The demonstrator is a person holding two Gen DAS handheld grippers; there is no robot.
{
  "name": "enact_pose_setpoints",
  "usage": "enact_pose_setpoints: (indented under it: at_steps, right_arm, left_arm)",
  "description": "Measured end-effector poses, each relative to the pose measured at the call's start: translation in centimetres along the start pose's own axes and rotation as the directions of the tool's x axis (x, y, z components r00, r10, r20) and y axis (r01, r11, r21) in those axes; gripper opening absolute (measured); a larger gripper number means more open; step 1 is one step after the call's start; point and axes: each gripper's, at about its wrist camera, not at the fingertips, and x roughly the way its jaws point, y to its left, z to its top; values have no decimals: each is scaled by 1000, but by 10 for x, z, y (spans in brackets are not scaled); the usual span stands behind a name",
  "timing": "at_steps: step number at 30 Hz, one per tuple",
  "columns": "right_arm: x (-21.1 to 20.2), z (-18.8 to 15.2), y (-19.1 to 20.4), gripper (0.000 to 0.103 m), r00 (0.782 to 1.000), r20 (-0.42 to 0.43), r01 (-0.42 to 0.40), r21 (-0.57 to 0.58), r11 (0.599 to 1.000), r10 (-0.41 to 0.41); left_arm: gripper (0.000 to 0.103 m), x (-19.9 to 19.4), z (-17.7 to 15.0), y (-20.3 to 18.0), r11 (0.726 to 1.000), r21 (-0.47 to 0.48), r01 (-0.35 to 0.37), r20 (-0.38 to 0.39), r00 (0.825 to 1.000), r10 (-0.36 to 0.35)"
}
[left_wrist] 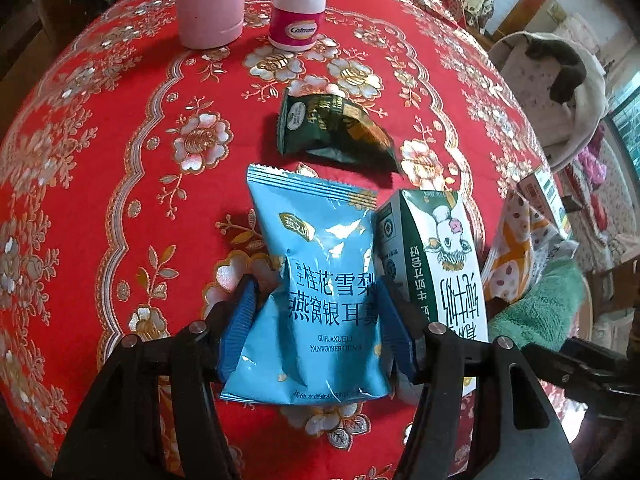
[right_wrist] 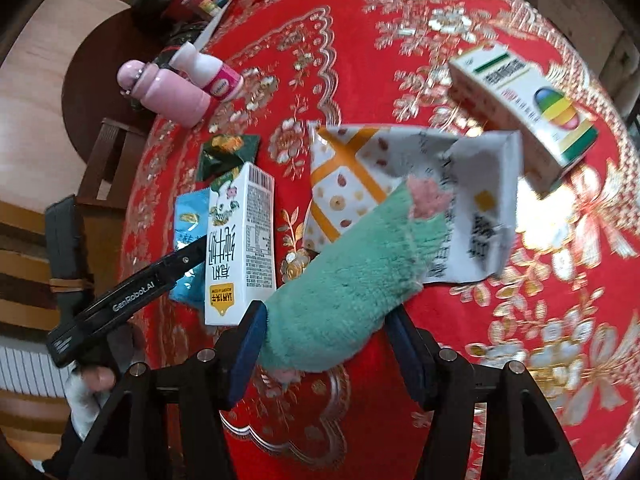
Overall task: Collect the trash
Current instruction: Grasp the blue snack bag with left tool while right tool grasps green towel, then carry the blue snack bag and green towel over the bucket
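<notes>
My left gripper (left_wrist: 316, 320) reaches forward low over the worktop (left_wrist: 120, 160), its blue jaws pressed against both sides of a blue snack packet (left_wrist: 316, 280), which bulges between them; I have it pinched near its lower half. My right gripper (right_wrist: 324, 340) points across the same red floral cloth, and its jaws stand on either side of a green plush cloth (right_wrist: 344, 288) with pink patches; the left pad touches the plush, but I cannot tell whether the right one does, so the hold is unclear.

The packet carries Chinese print and the Latin lines "GUIHUAXUELI" and "YANWOYINER". Just to its right stands one white-and-green milk carton (left_wrist: 432, 264), touching the packet's edge, printed with a cartoon cow and, in the right view, a yellow tag and a barcode. Beyond the packet lies one crumpled dark green wrapper (left_wrist: 336, 128), apart from it. At the far edge stand one pink flask (left_wrist: 210, 0) and one white bottle (left_wrist: 298, 12) with a pink "Caltrate" band, close together. From the right view I count one torn white pouch (right_wrist: 360, 184) with orange stripes and dots under the plush, and one white medicine box (right_wrist: 524, 112) with a coloured oval, well apart. The left gripper's black body reads "GenRobot.AI".
</notes>
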Motion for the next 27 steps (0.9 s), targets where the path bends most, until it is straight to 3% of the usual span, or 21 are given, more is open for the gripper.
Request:
enact_pose_setpoints:
  at_steps: [3,5,7,9,18,27]
  right_arm:
    - [5,-1,3,57,1000,26,-12,8,1000,12]
    - [3,-2,2,44,999,38,-28,8,1000,27]
    - [-4,-3,3,41,998,48,-37,-14,999,38]
    - [-13,-5,6,41,998,58,-37,-46,998,39]
    - [-61,-9,-3,41,990,125,-44,-99,994,57]
    - [-108,-28,-46,41,982,190,27,-76,997,-12]
  left_arm:
    - [57,-1,-4,-1,1000,16,-5,8,1000,5]
    - [47,-3,-6,5,1000,-7,13,8,1000,-13]
    - [34,-7,-7,12,998,-40,47,-2,999,-47]
    - [31,-14,-9,17,996,-67,52,6,999,-51]
    - [31,-77,-18,6,996,-71,49,139,990,-39]
    - [31,-107,-29,-72,993,35,111,183,976,-116]
